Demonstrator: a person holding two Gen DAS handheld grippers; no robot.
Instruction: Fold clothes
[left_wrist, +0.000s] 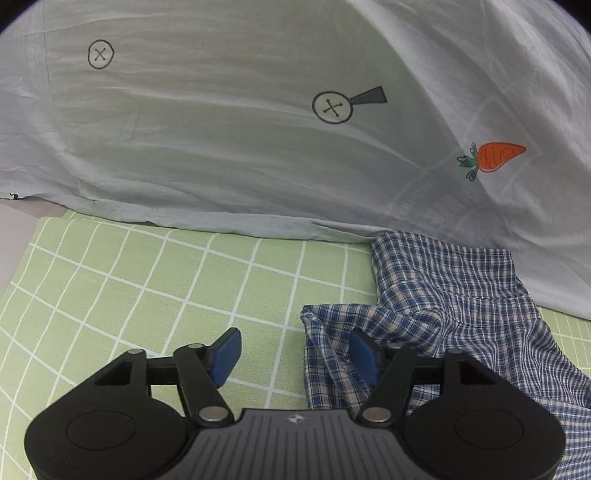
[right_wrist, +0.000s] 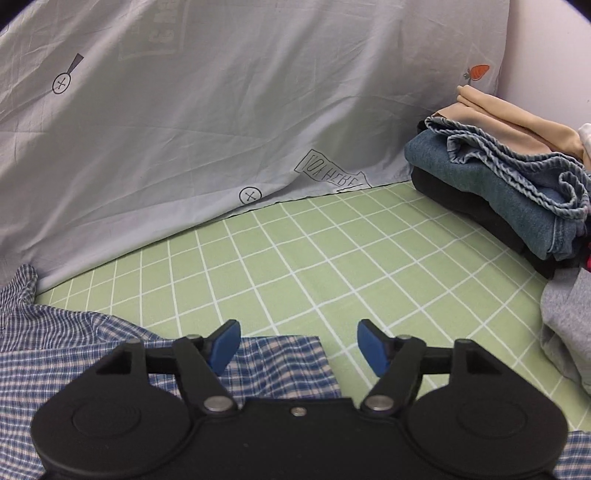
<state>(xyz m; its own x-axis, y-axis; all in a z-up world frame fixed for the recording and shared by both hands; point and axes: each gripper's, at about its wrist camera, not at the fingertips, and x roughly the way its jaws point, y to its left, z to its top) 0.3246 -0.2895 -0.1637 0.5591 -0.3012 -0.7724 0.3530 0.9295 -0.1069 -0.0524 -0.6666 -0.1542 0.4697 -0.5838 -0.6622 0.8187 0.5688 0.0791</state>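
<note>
Lying rumpled on a green sheet with a white grid (left_wrist: 147, 288), a blue-and-white checked shirt (left_wrist: 461, 306) sits ahead and to the right of the left gripper (left_wrist: 293, 356), whose blue-padded jaws stand wide apart with nothing between them. Its right pad hangs over the shirt's folded edge, while its left pad hangs over bare green sheet; whether either pad touches the cloth cannot be told. Beyond the shirt, a pale grey-white draped sheet (left_wrist: 240, 155) rises like a backdrop, printed with crossed circles and an orange carrot (left_wrist: 496, 157) up to the right of the gripper. From the right wrist view, the right gripper (right_wrist: 299, 345) is likewise spread fully open and holds nothing. The same checked shirt (right_wrist: 74, 354) lies beneath and to the left of it, one squared corner reaching just under the space between the pads, the left pad above the fabric and the right pad above the green grid sheet (right_wrist: 314, 258). Far ahead to the right of this gripper stands a stack of folded clothes (right_wrist: 498, 192), with denim on dark fabric and a tan piece on top. Nearer on the right edge lies a grey garment (right_wrist: 569, 325). The draped sheet (right_wrist: 221, 129) fills the background.
</note>
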